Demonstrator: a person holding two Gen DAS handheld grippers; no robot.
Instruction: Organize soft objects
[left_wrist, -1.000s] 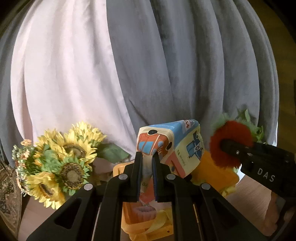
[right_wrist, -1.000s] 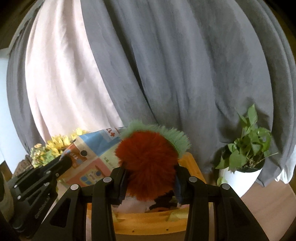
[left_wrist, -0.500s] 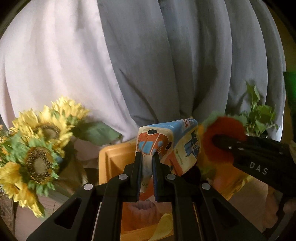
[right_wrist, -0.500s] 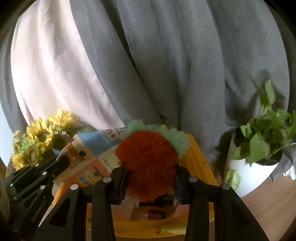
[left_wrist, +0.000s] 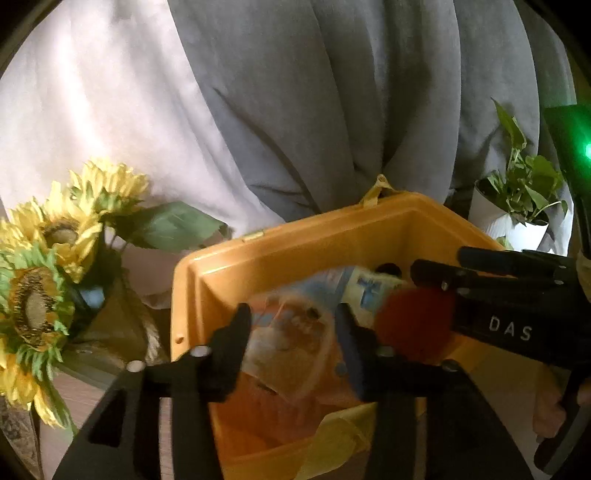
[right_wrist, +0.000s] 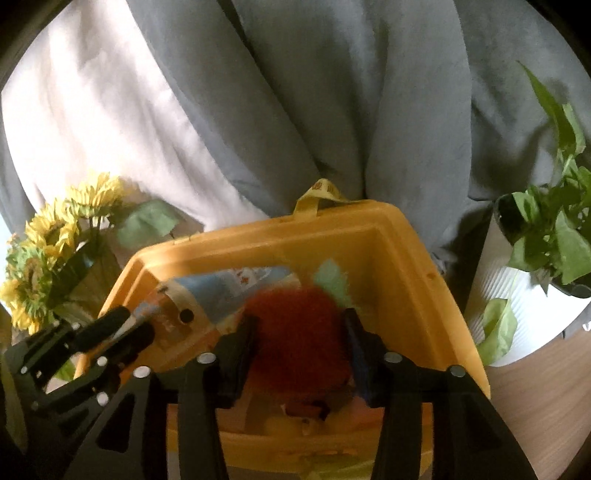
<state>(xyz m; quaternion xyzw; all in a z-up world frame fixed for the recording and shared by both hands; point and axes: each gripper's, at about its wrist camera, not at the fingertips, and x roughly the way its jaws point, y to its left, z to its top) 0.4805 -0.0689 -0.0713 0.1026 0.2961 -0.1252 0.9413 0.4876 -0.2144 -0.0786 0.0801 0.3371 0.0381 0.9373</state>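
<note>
- The left gripper (left_wrist: 293, 338) stood with its jaws parted; they had just been opening, and the printed soft block (left_wrist: 295, 332) lay blurred between them, seemingly loose, so I judged it was being let go into the bin.
- The right gripper (right_wrist: 301, 341) had also just been widening its jaws; the furry red toy (right_wrist: 295, 332) sat between them, and whether the pads pressed on it I could not tell.
- Both toys hung inside the orange bin (right_wrist: 424, 266), the block at about nine o'clock of the red toy, probably because the bin gathers the soft things.
- Sunflowers (left_wrist: 44, 280) stood at nine o'clock of the bin, a potted plant (right_wrist: 546, 236) at three o'clock, curtains (right_wrist: 295, 92) behind at twelve.
</note>
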